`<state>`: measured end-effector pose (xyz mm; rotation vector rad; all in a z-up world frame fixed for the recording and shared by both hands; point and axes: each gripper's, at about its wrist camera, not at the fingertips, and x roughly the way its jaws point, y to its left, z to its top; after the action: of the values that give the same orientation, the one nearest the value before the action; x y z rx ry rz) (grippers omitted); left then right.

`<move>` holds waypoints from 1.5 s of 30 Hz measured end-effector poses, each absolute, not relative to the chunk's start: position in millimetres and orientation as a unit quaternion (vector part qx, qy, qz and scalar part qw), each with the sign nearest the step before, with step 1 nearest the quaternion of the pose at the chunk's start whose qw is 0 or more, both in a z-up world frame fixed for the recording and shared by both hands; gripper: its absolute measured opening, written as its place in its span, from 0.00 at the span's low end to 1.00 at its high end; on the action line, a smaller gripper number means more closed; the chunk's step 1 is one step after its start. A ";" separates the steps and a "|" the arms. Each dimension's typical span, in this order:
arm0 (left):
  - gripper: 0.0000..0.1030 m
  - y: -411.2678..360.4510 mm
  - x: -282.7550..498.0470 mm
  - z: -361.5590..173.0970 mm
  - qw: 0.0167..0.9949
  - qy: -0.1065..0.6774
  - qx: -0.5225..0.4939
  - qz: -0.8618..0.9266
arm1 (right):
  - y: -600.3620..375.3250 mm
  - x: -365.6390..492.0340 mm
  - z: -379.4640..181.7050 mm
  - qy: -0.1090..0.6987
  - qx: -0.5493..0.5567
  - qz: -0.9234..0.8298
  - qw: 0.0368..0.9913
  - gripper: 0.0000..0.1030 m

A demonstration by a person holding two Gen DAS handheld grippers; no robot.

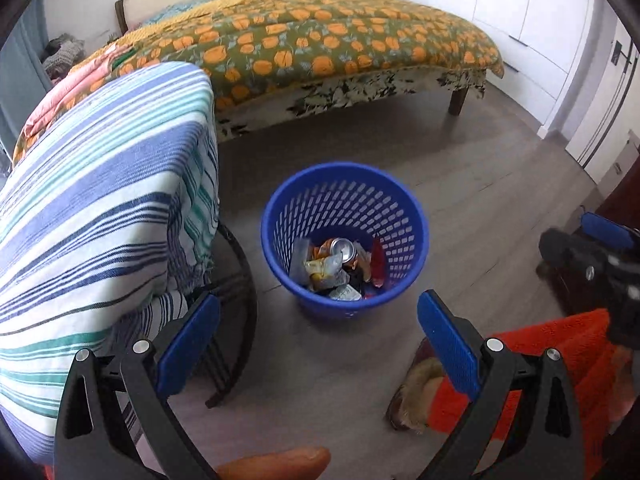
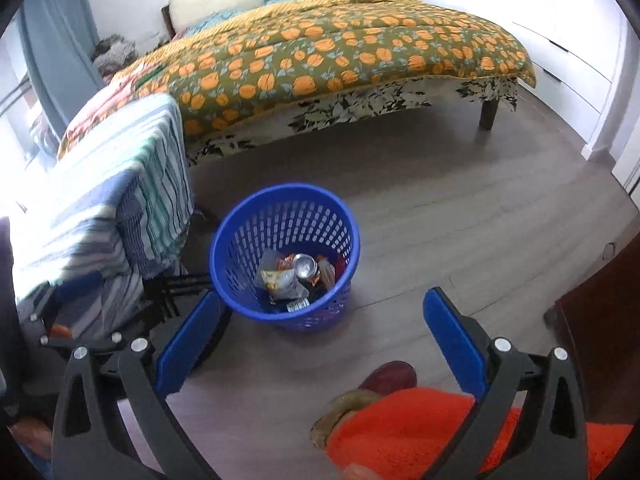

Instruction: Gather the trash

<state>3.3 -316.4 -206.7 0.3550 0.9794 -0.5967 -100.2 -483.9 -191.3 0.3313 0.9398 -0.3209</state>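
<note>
Bright daylight floods both fisheye views, blowing out the white wardrobe (image 2: pixel 568 52) at right and the striped cloth (image 2: pixel 68 216) at left, while edges bend strongly, corners go black, and the other gripper (image 1: pixel 600 256) smears with motion blur.

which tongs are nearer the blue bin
Hard to call; the left looks slightly nearer. The left tongs hang open with the blue bin straight ahead; the right tongs, also open, see it ahead and a bit left.

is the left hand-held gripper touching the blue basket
Apart. The left wrist view shows bare floor between the open left hand-held gripper and the blue basket.
</note>
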 end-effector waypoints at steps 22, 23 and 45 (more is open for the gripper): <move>0.95 -319.9 6.8 -210.5 0.820 0.475 0.165 -0.273 | -483.0 -103.3 -202.6 0.467 0.150 -0.148 0.859 0.96; 0.95 -319.5 7.1 -210.6 0.820 0.475 0.165 -0.274 | -483.0 -103.6 -202.5 0.467 0.150 -0.148 0.859 0.96; 0.95 -317.2 7.3 -212.1 0.818 0.478 0.168 -0.274 | -482.7 -102.6 -201.7 0.467 0.148 -0.149 0.859 0.96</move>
<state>7.3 -317.2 -212.1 0.3576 1.0177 -0.5850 -102.6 -482.7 -201.7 0.3110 0.9815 -0.3119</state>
